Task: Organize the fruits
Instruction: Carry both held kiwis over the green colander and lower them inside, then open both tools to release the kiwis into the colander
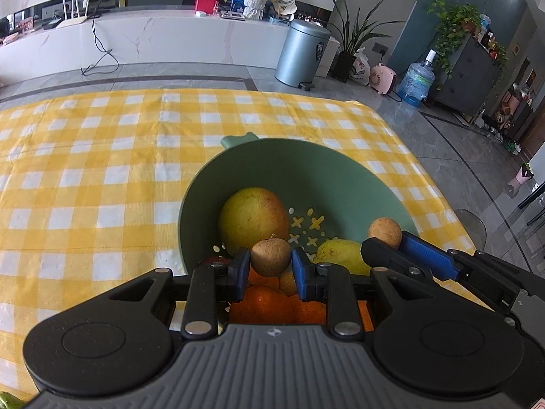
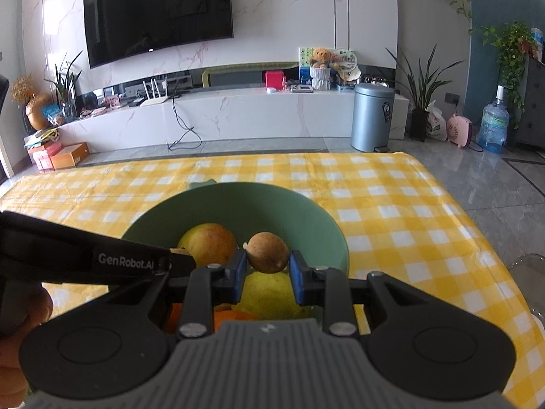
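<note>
A green colander bowl [image 1: 269,170] stands on the yellow checked tablecloth [image 1: 102,156]. It holds a large yellow-red fruit [image 1: 252,220], a yellow lemon [image 1: 340,254] and oranges [image 1: 265,303]. My left gripper [image 1: 271,259] is shut on a small brown longan [image 1: 271,258] just above the bowl's near side. My right gripper [image 2: 267,254] is shut on a second longan [image 2: 267,252] over the same bowl [image 2: 238,201]; in the left wrist view it enters from the right [image 1: 391,242], holding its longan [image 1: 385,231]. The left gripper's body crosses the right wrist view [image 2: 102,259].
The table's far edge faces a marble TV console [image 2: 238,109] with a television [image 2: 156,13] above. A grey bin [image 2: 371,116], plants [image 2: 422,88] and a water bottle [image 2: 494,126] stand on the floor at the right. A clear chair [image 1: 471,225] is by the table's right edge.
</note>
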